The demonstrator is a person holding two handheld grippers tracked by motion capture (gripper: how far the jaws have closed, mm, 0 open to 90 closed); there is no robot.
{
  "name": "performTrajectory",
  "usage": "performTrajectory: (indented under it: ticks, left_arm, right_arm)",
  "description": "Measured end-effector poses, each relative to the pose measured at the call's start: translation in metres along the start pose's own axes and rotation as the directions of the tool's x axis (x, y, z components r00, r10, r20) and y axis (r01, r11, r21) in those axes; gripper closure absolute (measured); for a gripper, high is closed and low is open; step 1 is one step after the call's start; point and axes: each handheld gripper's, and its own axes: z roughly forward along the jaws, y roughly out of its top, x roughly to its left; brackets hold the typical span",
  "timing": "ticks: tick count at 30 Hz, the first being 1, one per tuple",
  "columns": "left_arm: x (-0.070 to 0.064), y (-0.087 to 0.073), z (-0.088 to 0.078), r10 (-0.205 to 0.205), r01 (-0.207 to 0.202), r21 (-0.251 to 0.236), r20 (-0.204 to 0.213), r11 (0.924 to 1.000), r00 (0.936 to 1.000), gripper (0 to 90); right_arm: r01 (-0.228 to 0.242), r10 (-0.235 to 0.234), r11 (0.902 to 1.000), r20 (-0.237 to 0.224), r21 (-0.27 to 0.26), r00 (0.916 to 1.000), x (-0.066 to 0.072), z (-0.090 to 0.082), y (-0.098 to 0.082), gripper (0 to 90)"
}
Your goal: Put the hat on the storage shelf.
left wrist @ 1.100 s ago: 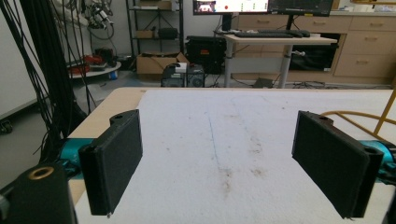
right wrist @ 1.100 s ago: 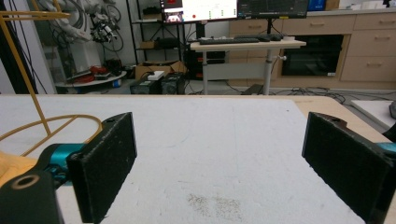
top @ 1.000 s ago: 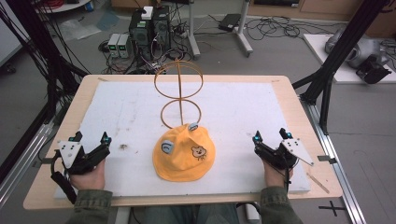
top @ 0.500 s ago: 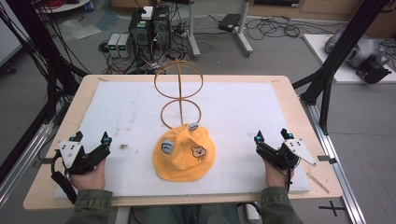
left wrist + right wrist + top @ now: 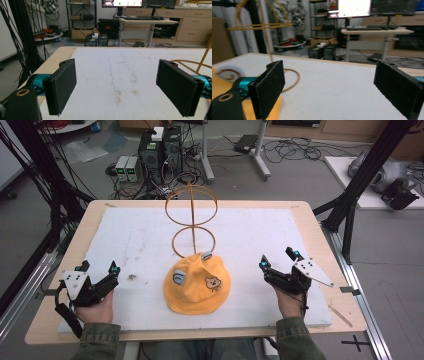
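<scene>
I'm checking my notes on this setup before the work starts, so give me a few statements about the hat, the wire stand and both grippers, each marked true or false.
1. The yellow hat lies flat on the white mat. True.
2. The left gripper is shut on the hat's brim. False: its jaws stand wide apart over bare mat, away from the hat.
3. The wire stand rises just behind the hat. True.
4. The hat hangs on the wire stand's top ring. False: the rings carry nothing.
5. The right gripper is open, to the hat's right. True.
</scene>
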Motion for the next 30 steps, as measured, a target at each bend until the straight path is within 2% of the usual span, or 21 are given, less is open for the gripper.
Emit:
performTrajectory:
  ticks: [2,5,7,10,12,17,20,23,26,29,30]
  left_arm:
    - [0.001,0.000,0.000,0.000,0.000,0.001,-0.003,1.0000,1.0000,17.0]
    - [0.003,0.000,-0.001,0.000,0.001,0.009,-0.009,1.0000,1.0000,17.0]
    - [0.004,0.001,-0.001,-0.006,0.006,0.007,-0.013,1.0000,0.9999,17.0]
    - [0.006,0.001,-0.002,-0.007,0.007,0.004,-0.015,1.0000,0.9999,17.0]
    - [0.007,0.001,-0.003,-0.005,0.006,0.008,-0.017,0.9999,0.9998,17.0]
    - [0.007,0.001,-0.002,-0.008,0.008,0.009,-0.014,0.9999,0.9999,17.0]
    - [0.006,0.001,-0.002,-0.006,0.006,0.007,-0.010,1.0000,0.9999,17.0]
    - [0.005,0.002,-0.002,-0.006,0.006,0.007,-0.005,1.0000,1.0000,17.6]
    - [0.005,0.002,-0.002,-0.006,0.006,0.008,-0.002,0.9999,1.0000,17.6]
    - [0.006,0.001,-0.002,-0.010,0.010,0.017,0.003,0.9998,0.9999,17.9]
    - [0.006,0.001,-0.002,-0.010,0.010,0.017,0.003,0.9998,0.9999,17.9]
  right_arm:
    - [-0.002,0.002,1.0000,-0.044,-0.002,0.9990,0.005,0.002,0.005,9.8]
    - [-0.005,0.006,1.0000,-0.116,0.006,0.9933,0.014,0.007,0.012,9.8]
    - [0.007,-0.005,0.9999,-0.165,0.013,0.9863,0.020,0.012,0.015,9.8]
    - [0.007,0.000,0.9995,-0.244,0.029,0.9699,0.031,0.018,0.017,9.8]
    - [0.024,-0.011,0.9989,-0.299,0.040,0.9541,0.039,0.021,0.018,9.8]
    - [0.060,-0.016,0.9943,-0.436,0.088,0.8997,0.057,0.030,0.016,9.8]
    - [0.110,-0.023,0.9822,-0.484,0.152,0.8747,0.068,0.039,0.006,9.8]
    - [0.180,-0.059,0.9644,-0.506,0.194,0.8604,0.081,0.048,-0.008,9.9]
    - [0.217,-0.071,0.9501,-0.521,0.224,0.8504,0.092,0.056,-0.019,10.9]
    - [0.251,-0.095,0.9408,-0.534,0.228,0.8404,0.100,0.061,-0.027,19.9]
    - [0.268,-0.105,0.9335,-0.534,0.238,0.8391,0.102,0.063,-0.030,23.2]
